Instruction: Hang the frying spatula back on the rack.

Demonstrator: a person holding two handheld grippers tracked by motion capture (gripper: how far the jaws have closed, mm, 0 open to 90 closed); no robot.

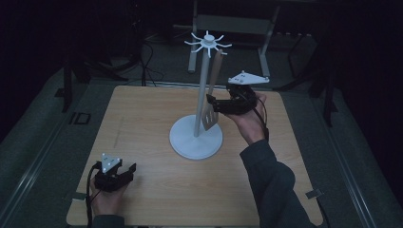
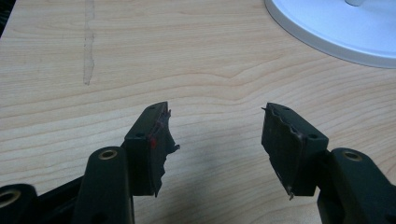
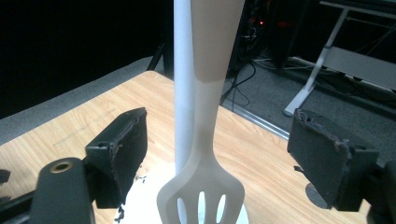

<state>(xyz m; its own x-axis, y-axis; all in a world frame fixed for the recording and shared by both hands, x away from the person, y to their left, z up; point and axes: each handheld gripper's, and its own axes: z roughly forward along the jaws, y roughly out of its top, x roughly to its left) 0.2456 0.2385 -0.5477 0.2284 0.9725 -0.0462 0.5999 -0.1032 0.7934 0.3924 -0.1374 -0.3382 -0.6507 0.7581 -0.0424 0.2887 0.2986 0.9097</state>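
A white utensil stand (image 1: 196,137) with a tall pole (image 1: 201,90) and hooked arms on top stands mid-table. A slotted spatula (image 1: 211,111) with a tan handle hangs from one hook, head down beside the pole. My right gripper (image 1: 212,103) is open at the spatula's head; in the right gripper view the spatula (image 3: 201,186) hangs between the spread jaws without touching either pad. My left gripper (image 1: 127,172) rests open near the table's front left, with bare wood between its fingers (image 2: 149,140).
The wooden table (image 1: 142,118) has a faint scuff mark (image 2: 88,42) left of the stand's round base (image 2: 336,28). Dark floor, cables and a metal frame (image 1: 228,23) lie beyond the far edge.
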